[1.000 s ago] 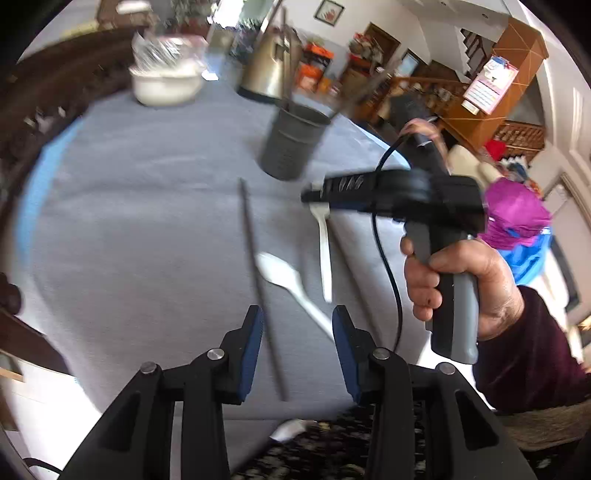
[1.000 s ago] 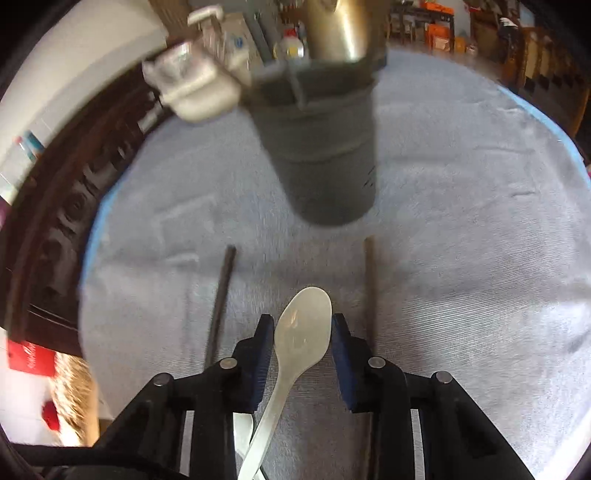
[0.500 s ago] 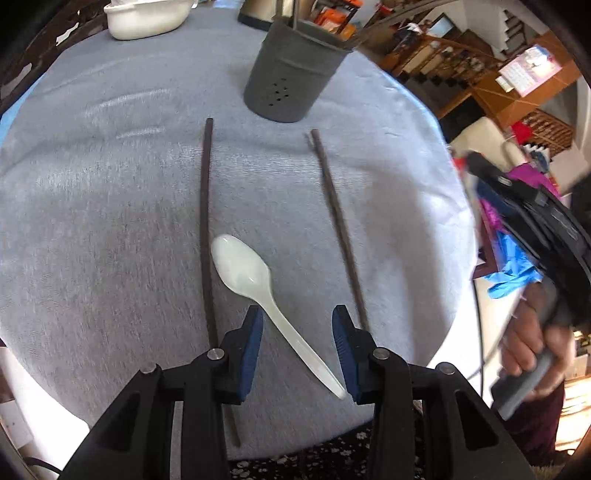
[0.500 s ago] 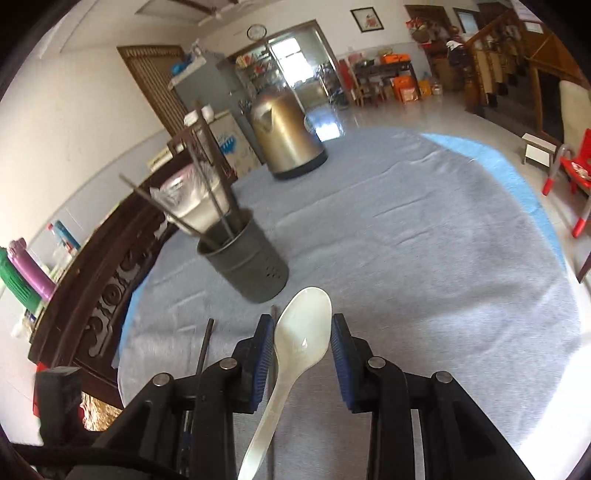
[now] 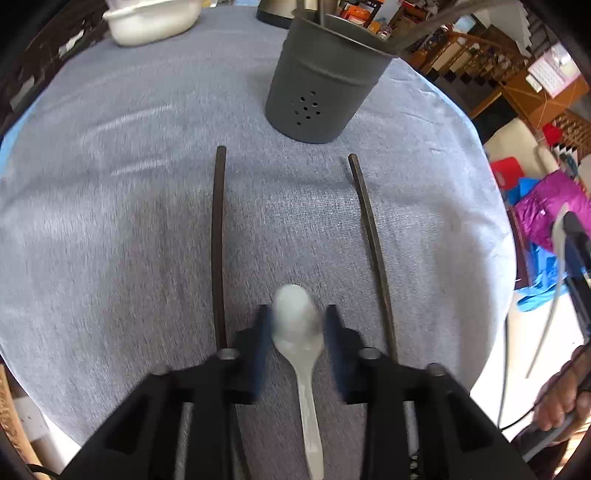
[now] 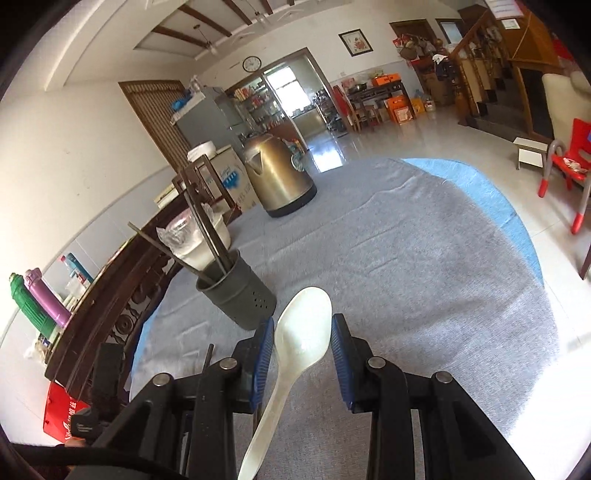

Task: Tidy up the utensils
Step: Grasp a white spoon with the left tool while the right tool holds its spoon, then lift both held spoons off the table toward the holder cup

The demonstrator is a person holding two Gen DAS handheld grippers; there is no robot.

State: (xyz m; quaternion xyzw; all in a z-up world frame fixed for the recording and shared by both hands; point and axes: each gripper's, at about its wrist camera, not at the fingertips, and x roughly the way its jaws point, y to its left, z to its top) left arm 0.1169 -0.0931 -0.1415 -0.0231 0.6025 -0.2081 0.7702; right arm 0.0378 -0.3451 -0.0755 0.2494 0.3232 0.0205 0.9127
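A white plastic spoon point(image 5: 297, 328) lies on the grey tablecloth point(image 5: 110, 221), its bowl between the fingers of my left gripper point(image 5: 295, 332), which is open around it. Two dark chopsticks lie either side, one left point(image 5: 219, 240) and one right point(image 5: 373, 240). A grey utensil holder point(image 5: 317, 88) with chopsticks in it stands beyond. My right gripper point(image 6: 303, 343) is lifted off the table and holds a second white spoon point(image 6: 295, 354) between its fingers. The holder point(image 6: 236, 291) stands to its left.
A white bowl point(image 5: 151, 18) sits at the table's far left. A gold kettle point(image 6: 279, 173) stands at the back. The table edge drops off at the right point(image 5: 495, 277). The person's right hand point(image 5: 561, 398) is at the lower right.
My left gripper has moved forward and lined up so the spoon's bowl sits between its fingers. My right gripper has lifted up and back from the holder with its spoon.
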